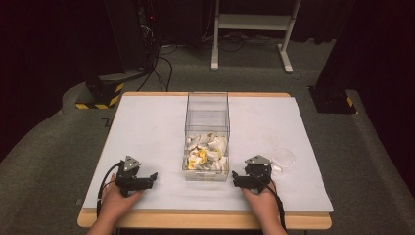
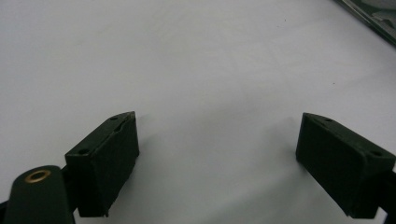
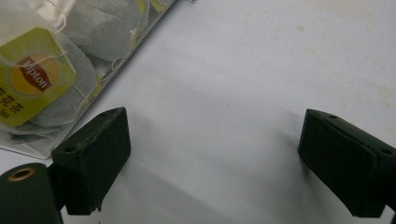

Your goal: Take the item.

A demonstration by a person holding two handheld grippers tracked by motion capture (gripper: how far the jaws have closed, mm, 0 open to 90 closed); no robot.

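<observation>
Both tools released — left tool (image 1: 152, 176) and right tool (image 1: 236, 177) resting on the counter (image 1: 147, 127), flanking the clear box (image 1: 207, 117). Tea bags (image 1: 208, 152) heaped at its near end — light, soft, likely tearable; best pinched by tag or string. Box's long axis running away from the hands.
</observation>
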